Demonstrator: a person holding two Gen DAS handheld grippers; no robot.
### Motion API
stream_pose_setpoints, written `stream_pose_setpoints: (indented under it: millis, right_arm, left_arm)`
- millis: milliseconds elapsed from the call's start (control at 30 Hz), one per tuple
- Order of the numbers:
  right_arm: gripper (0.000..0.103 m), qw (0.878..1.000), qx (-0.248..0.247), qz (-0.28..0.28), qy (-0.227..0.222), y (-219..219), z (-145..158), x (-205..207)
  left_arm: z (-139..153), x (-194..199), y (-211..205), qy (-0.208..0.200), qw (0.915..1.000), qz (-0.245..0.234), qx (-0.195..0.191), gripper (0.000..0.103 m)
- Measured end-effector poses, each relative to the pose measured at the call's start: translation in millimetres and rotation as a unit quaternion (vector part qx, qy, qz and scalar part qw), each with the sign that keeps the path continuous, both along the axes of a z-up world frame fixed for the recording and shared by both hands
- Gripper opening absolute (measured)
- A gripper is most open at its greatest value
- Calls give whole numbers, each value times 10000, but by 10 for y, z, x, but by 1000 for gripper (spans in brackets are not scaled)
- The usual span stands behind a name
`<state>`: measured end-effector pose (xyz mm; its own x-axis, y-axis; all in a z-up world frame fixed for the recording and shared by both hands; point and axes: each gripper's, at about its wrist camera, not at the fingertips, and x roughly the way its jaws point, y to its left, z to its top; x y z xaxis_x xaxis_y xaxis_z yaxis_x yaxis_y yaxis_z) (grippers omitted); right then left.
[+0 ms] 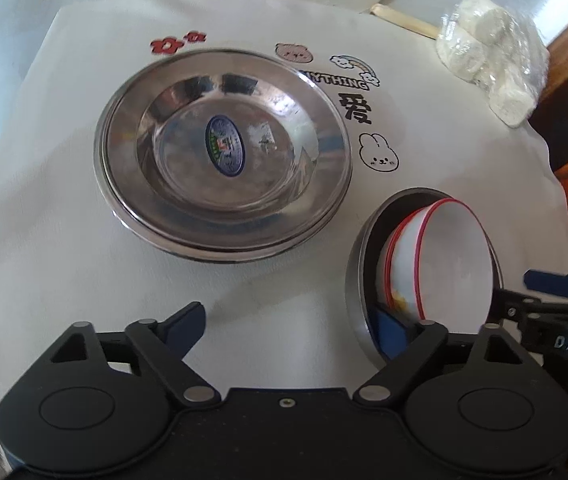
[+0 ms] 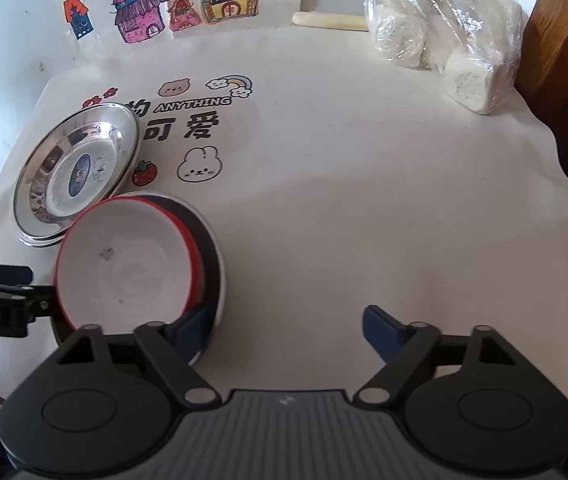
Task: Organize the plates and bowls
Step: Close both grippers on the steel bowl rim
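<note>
Two round stainless-steel plates (image 1: pixel 224 152), stacked, lie flat on the white cloth-covered surface (image 1: pixel 64 240), partly over its printed cartoon stickers; a blue oval label sits in the centre of the top plate. Near them, toward the camera, a steel bowl with a dark inside (image 2: pixel 214 264) holds nested white bowls with red rims (image 2: pixel 132 264), which lean tilted against its wall rather than sitting level.

Left gripper (image 1: pixel 296 320): jaws spread. One blue finger is over bare cloth, the other is down at the steel bowl, behind its rim; whether it touches cannot be told. No pinch seen.

Right gripper (image 2: pixel 288 328): jaws spread. One blue finger is at the near rim of the steel bowl, the other is over bare cloth. No pinch seen.

Each gripper's fingertip shows at the edge of the other's view, on opposite sides of the bowl stack.

Far edge: a clear plastic bag of white lumps (image 2: pixel 444 40), a pale wooden stick (image 2: pixel 330 21), coloured drawings of houses (image 2: pixel 172 0).
</note>
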<state>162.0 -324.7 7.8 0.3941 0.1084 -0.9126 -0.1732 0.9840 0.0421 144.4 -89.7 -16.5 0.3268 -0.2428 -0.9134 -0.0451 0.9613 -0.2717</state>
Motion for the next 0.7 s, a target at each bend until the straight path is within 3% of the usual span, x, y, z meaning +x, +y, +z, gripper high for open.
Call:
stream_pose_setpoints:
  millis: [267,433,700]
  right_arm:
    - [54,9993,321,-4,173,69,-35,29]
    - [28,9984,527,44,215,120,-19,9]
    - [24,9954,856,-162,394,111,-36,24]
  left_arm:
    - [0,-14,-50,-60,9991,248,-341,56]
    - [-15,-36,-21,-34,9961,476,-745,36]
    - [-6,-46,-35,-117,9938,552,-962,17]
